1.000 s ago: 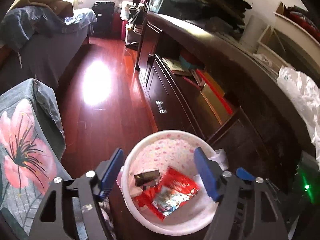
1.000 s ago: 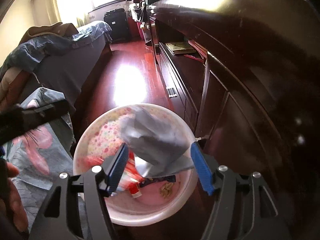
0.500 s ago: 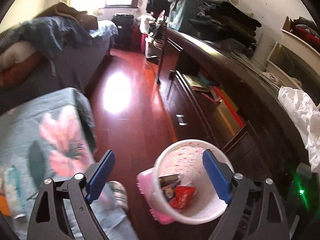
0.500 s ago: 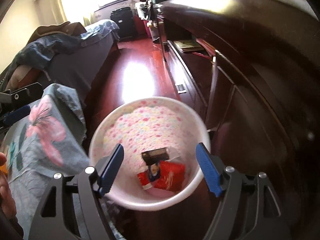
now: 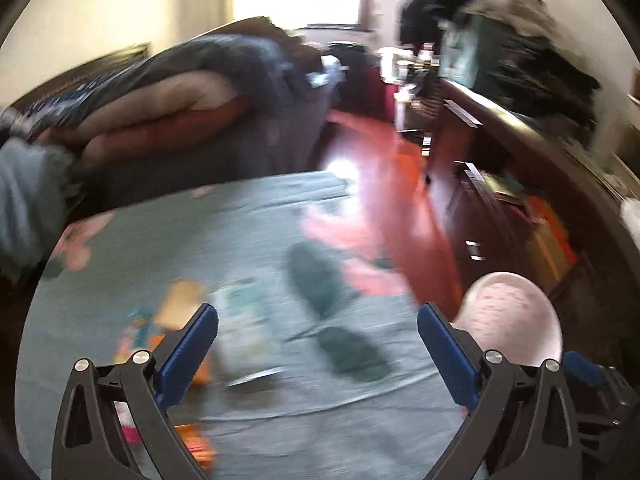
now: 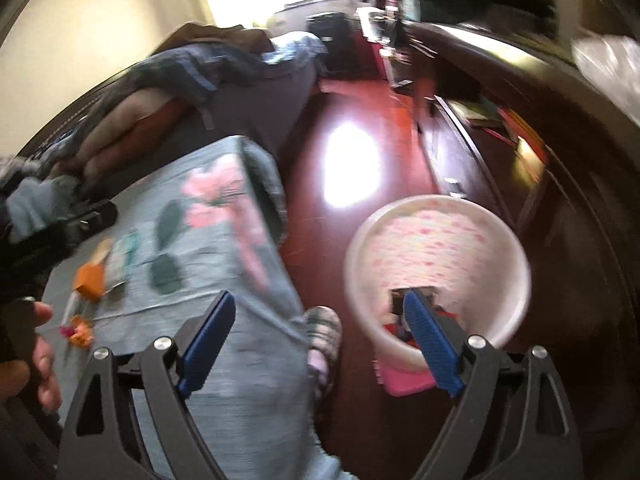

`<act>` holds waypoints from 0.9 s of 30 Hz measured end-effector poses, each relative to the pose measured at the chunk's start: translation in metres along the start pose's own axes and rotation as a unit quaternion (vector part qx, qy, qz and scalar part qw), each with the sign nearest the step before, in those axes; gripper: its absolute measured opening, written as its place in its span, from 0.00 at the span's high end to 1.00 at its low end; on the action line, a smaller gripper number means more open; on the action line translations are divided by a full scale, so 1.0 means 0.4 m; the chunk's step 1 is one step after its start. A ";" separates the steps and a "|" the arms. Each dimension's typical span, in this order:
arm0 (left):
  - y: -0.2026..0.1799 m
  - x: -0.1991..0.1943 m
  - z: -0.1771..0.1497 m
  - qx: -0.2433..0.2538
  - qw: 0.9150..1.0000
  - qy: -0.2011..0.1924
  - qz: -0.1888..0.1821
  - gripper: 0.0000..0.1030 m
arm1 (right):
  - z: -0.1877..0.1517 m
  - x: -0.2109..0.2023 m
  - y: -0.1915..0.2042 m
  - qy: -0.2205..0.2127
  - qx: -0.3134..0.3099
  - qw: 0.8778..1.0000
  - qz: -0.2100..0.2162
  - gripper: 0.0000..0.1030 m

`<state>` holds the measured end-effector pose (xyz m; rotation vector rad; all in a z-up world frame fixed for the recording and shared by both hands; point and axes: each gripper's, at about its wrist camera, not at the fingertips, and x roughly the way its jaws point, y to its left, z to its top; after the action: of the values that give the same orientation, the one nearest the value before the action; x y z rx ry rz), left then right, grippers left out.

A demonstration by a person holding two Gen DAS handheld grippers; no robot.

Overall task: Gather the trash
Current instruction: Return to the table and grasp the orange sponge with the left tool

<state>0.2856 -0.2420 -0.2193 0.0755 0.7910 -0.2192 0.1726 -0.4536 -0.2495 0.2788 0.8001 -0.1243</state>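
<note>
Left gripper, right gripper: pitched down, jaws just opening, empty.

Both tongs, left and right, opened empty and swung from bin toward the bedspread.
</note>
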 end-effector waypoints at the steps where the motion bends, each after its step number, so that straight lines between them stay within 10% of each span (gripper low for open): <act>1: 0.033 0.007 -0.007 -0.014 1.000 0.006 0.006 0.04 | 0.003 -0.001 0.025 0.001 -0.008 1.000 0.007 0.15; 13: 0.198 0.137 -0.066 -0.068 0.995 0.065 0.023 0.38 | 0.010 0.011 0.227 0.011 -0.070 0.996 0.046 0.15; 16: 0.217 0.133 -0.066 -0.074 0.995 0.060 0.012 0.65 | 0.017 0.027 0.264 0.013 -0.081 0.996 0.045 0.15; 27: 0.368 0.021 -0.056 -0.127 0.992 0.008 0.013 0.65 | 0.030 0.156 0.460 0.045 -0.131 0.988 0.073 0.15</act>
<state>0.3084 -0.0965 -0.2431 -0.1523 0.8267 -0.0919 0.2636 -0.2814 -0.2497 0.0938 0.8728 0.1329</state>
